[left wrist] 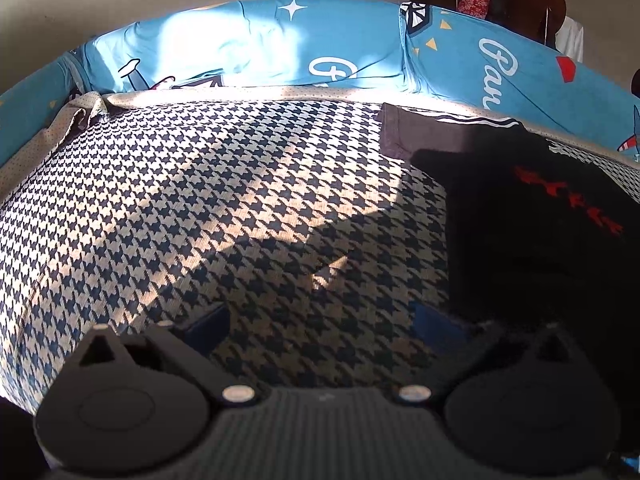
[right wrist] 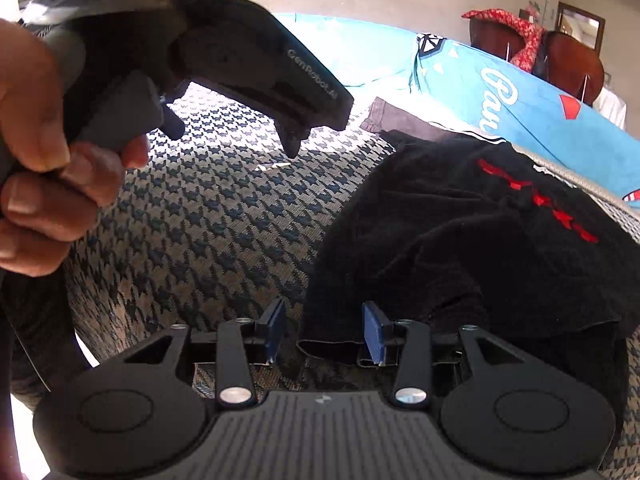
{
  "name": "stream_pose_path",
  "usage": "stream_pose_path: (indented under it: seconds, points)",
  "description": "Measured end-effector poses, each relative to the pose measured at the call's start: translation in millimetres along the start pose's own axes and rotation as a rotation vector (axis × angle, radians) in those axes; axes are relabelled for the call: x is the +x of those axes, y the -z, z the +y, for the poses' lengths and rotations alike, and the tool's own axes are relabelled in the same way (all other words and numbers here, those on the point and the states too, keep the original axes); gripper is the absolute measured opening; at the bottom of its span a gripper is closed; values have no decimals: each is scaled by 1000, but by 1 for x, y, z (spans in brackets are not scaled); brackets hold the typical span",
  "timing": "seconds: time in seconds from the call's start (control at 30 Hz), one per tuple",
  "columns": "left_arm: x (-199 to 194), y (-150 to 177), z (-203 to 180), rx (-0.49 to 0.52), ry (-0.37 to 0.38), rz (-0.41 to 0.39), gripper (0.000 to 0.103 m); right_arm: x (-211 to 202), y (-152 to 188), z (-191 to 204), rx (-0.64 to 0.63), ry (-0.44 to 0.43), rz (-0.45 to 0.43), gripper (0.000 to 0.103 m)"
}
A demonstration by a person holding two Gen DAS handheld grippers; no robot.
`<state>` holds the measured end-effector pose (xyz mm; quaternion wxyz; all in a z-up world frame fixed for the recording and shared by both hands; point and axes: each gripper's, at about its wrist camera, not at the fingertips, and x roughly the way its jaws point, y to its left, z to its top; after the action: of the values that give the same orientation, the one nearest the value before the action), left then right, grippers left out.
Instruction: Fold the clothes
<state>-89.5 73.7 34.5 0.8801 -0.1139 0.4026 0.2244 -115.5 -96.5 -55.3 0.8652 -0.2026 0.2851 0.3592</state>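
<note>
Two hand-held grippers over a bed. A black garment (right wrist: 460, 240) with a row of red marks lies bunched on the right side of the houndstooth bedspread (left wrist: 200, 200), on top of a grey cloth with white stripes (left wrist: 400, 132). The right gripper (right wrist: 324, 330) stands with its blue-padded jaws apart, the garment's near hem lying between them without being pinched. The left gripper (left wrist: 320, 320), held in a hand (right wrist: 44, 168), hangs above the bare bedspread to the left of the garment; its jaws are spread wide and hold nothing.

Judged from this layout, the garment is rumpled rather than squarely folded, so a grasp on the hem appears to be the step in hand. A good grasp would take a single hem layer deep between the pads, while the left gripper takes a matching edge, so the cloth lifts flat.

The bedspread is soft, patterned and partly sunlit. Blue printed bedding (left wrist: 280, 52) lines the far edge; behind it stand a pale wall and a dark wooden chair (right wrist: 560, 56) draped with red cloth.
</note>
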Motion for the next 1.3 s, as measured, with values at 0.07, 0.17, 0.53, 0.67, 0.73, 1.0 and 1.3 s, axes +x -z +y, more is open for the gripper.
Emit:
stream_pose_path:
  seconds: [0.07, 0.17, 0.53, 0.67, 0.73, 1.0, 1.3]
  points:
    - [-2, 0, 0, 1, 12, 2, 103, 1, -1, -3, 11, 5, 2, 35]
    - [-7, -3, 2, 3, 33, -5, 103, 2, -3, -7, 31, 10, 6, 20]
    - [-35, -30, 23, 30, 57, -73, 103, 0, -42, -18, 369, -210, 12, 6]
    - [-51, -40, 28, 71, 13, -144, 103, 7, -62, -5, 426, -283, -1, 6]
    - [-54, -42, 35, 50, 32, -148, 103, 10, -70, 0, 452, -318, -10, 6]
    - [-62, -48, 57, -34, 91, -159, 103, 15, -79, 9, 484, -421, -32, 6]
    - [-50, -41, 50, -36, 115, -104, 103, 36, -55, 22, 434, -417, 76, 12]
